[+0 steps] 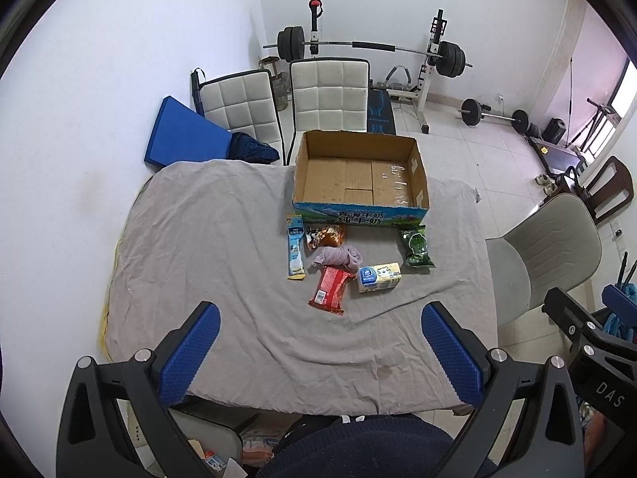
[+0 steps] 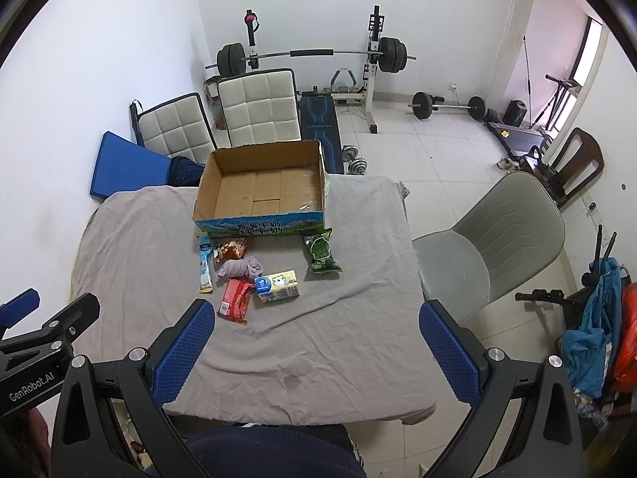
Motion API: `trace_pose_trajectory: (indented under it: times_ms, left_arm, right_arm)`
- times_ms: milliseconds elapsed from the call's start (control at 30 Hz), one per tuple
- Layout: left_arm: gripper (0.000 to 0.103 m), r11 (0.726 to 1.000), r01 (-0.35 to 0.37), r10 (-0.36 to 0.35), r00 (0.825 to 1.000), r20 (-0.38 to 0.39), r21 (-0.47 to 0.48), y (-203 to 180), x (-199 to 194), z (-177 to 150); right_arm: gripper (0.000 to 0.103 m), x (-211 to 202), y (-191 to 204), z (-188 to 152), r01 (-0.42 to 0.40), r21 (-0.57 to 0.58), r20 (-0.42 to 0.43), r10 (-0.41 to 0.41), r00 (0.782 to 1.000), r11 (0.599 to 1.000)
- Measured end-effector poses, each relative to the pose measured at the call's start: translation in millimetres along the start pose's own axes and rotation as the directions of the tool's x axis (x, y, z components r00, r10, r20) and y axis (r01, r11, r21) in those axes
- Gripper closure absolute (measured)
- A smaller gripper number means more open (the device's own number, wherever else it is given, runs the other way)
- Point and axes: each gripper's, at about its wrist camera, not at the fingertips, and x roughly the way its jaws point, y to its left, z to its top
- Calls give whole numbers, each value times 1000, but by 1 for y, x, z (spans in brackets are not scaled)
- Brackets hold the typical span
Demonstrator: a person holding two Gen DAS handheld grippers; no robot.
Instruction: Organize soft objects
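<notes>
Two handheld grippers hover above the near edge of a table (image 1: 199,239) draped in a wrinkled grey cloth, both well short of the goods laid out on it. The left gripper (image 1: 318,354) has its blue-padded fingers spread wide and holds nothing; the right gripper (image 2: 318,352) is likewise spread and empty. An open cardboard box (image 1: 360,171) stands at the far side of the table, nothing inside it. Just in front of it lie a green snack bag (image 1: 417,247), an orange-brown snack bag (image 1: 324,236) and a long blue-and-white sachet (image 1: 296,253). A crumpled lilac cloth (image 1: 338,258) touches a red packet (image 1: 331,290), with a tissue pack (image 1: 378,277) just beside them.
</notes>
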Motion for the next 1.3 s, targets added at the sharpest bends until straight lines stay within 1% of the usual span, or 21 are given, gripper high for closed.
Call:
trace_pose_trajectory:
  times_ms: [233,633,1300]
  left_arm:
    - [0,1000,0,0,1000,3,1,-2,0,1]
    - [0,1000,12,-12,1000,4,-5,-3,-1,6]
    - [0,1000,19,-19,1000,17,-7,-6,4,2]
  right_arm:
    - [0,0,0,1,-2,-2,-3,2,1000,1000]
    - [0,0,-6,13,2,3,2,-2,1000,1000]
    - [0,7,-6,11,-8,-3,5,8,1000,1000]
